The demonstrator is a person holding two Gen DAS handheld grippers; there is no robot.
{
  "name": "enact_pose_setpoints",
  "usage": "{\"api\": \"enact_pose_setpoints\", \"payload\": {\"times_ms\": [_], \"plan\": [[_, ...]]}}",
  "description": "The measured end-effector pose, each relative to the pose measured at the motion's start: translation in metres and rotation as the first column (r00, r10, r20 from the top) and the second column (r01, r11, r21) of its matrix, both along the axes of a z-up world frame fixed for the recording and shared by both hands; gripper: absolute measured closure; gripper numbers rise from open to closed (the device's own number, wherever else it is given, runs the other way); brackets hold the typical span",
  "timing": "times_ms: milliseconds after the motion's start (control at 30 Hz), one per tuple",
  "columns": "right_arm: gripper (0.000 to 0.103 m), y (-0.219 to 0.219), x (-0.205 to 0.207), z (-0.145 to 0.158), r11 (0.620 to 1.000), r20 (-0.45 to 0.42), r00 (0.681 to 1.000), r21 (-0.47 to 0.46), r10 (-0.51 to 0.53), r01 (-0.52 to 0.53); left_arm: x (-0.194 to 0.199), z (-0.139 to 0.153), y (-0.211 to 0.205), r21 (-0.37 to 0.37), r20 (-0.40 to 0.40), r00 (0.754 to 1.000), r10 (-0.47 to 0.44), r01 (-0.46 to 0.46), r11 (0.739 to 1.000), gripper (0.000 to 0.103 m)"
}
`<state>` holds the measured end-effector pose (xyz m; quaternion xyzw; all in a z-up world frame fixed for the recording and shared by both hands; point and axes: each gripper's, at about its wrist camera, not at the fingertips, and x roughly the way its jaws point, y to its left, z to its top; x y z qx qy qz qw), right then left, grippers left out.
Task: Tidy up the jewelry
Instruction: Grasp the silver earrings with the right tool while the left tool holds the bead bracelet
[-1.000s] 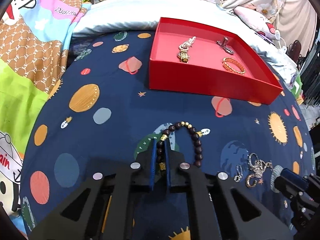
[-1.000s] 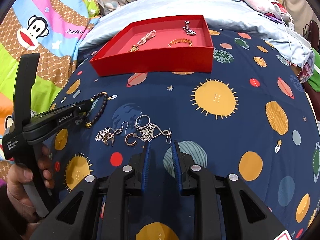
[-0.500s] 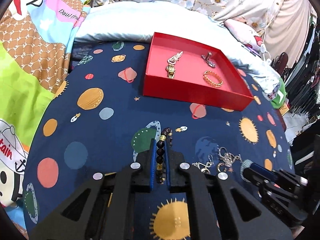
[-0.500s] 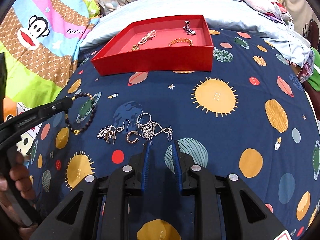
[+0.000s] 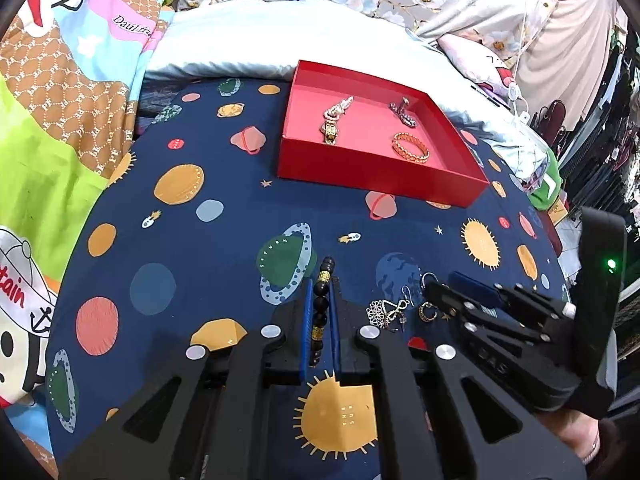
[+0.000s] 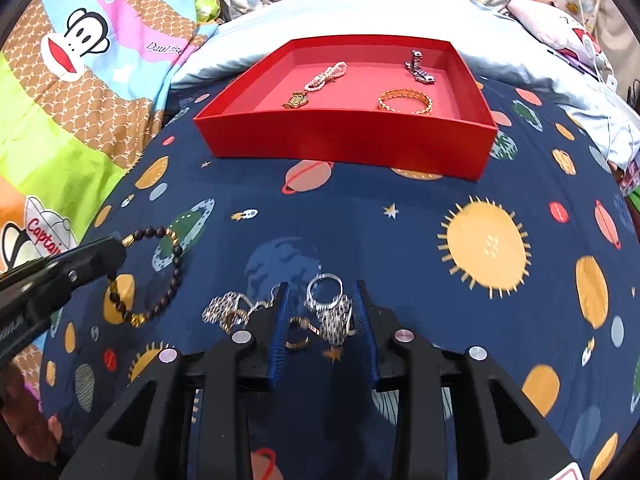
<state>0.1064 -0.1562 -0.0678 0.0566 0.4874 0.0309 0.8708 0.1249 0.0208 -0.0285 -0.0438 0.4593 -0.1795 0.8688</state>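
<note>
left tongs [image 5: 320,304] are pinching a dark bead bracelet [image 6: 160,276], dangling at lower left over the bed. right tongs [image 6: 322,308] are opening around a silver ring and chain tangle [image 6: 330,308] at bottom centre. red tray [image 6: 344,148] sits up top.

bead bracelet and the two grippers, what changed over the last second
The left gripper, shut on the bead bracelet, has lifted it off the space-print blanket; it now dangles. The right gripper has moved forward over the silver jewelry pile, and its jaws are opening around it without gripping. The red tray and its three pieces stayed put.
</note>
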Motion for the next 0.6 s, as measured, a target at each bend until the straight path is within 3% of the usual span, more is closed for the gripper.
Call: {"api": "enact_pose_setpoints", "payload": {"times_ms": [200, 333, 600], "plan": [[0.072, 0.0035, 0.0065, -0.0061, 0.999, -0.009, 1.000, -0.038, 0.015, -0.015, 0.0020, -0.0021, -0.0006, 0.003, -0.005, 1.000, -0.002, 0.002, 1.000, 0.096], [0.083, 0.0073, 0.0042, -0.0066, 0.996, 0.000, 1.000, -0.084, 0.021, -0.021, 0.0035, -0.0036, -0.0007, 0.002, -0.012, 1.000, -0.002, 0.002, 1.000, 0.096], [0.083, 0.0006, 0.0006, -0.0022, 0.999, 0.008, 1.000, -0.050, 0.002, -0.002, 0.0033, -0.0031, -0.0035, 0.004, -0.013, 1.000, -0.005, 0.005, 1.000, 0.096]]}}
